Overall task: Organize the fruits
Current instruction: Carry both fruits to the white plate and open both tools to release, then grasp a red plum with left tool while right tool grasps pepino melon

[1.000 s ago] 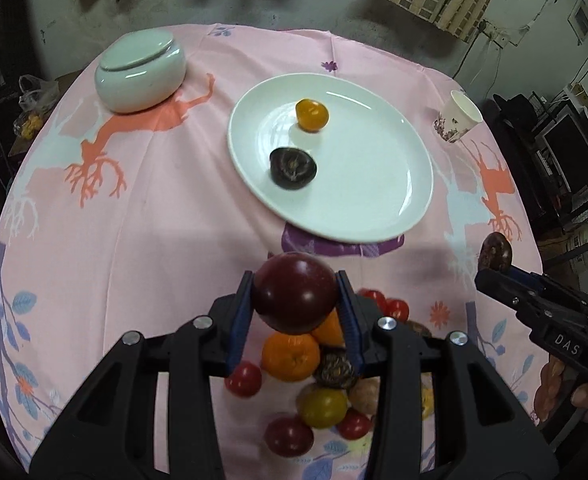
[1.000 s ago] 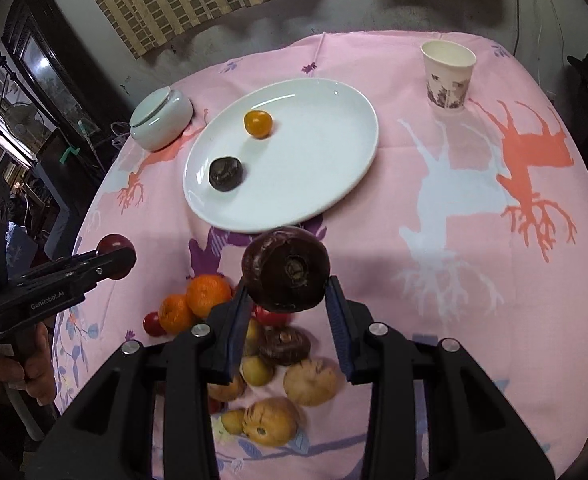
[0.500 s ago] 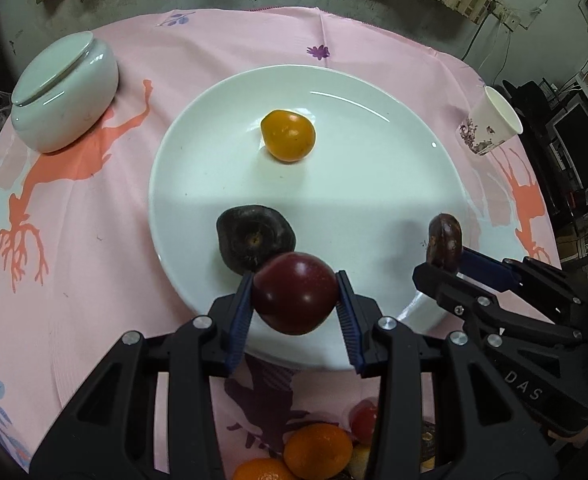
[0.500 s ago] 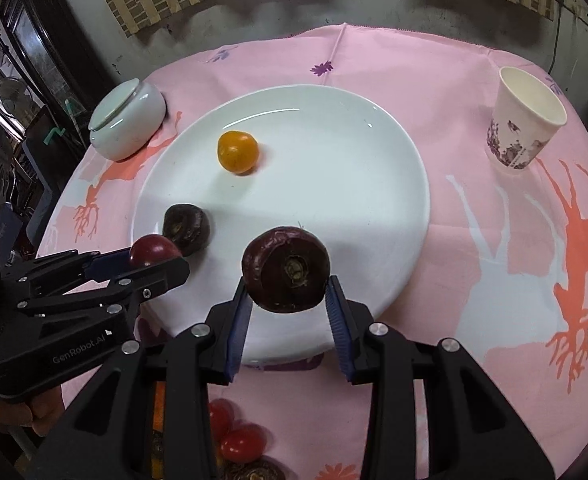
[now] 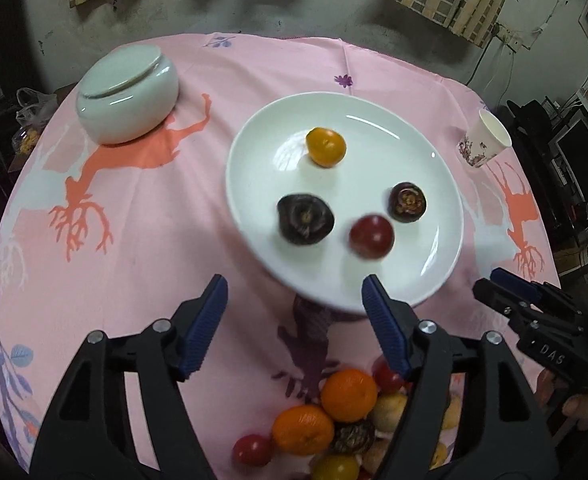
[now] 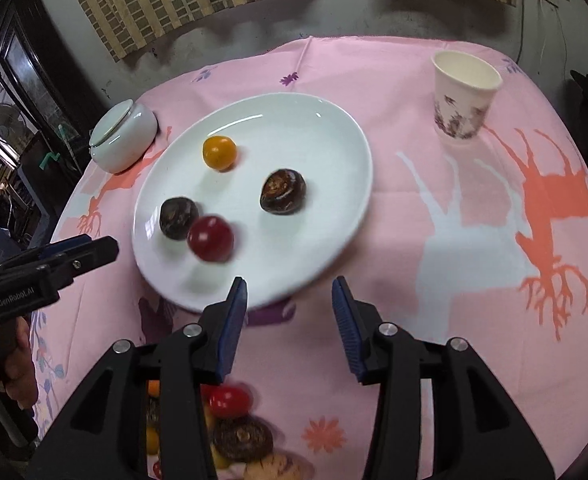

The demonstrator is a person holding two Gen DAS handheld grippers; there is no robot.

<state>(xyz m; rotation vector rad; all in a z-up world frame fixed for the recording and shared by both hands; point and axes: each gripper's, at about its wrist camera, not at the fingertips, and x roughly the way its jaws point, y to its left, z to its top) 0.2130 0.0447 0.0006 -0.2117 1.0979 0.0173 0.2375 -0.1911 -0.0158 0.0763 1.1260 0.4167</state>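
We judge both drops onto the white plate done; next we must return to the fruit pile on the desk. The left gripper, jaws just opened wide, holds nothing; its red fruit lies plated. The right gripper, jaws just parted, is empty, its dark fruit plated too.

I see a glossy glazed plate on matt pink cloth, w/ a paper cup nearby.
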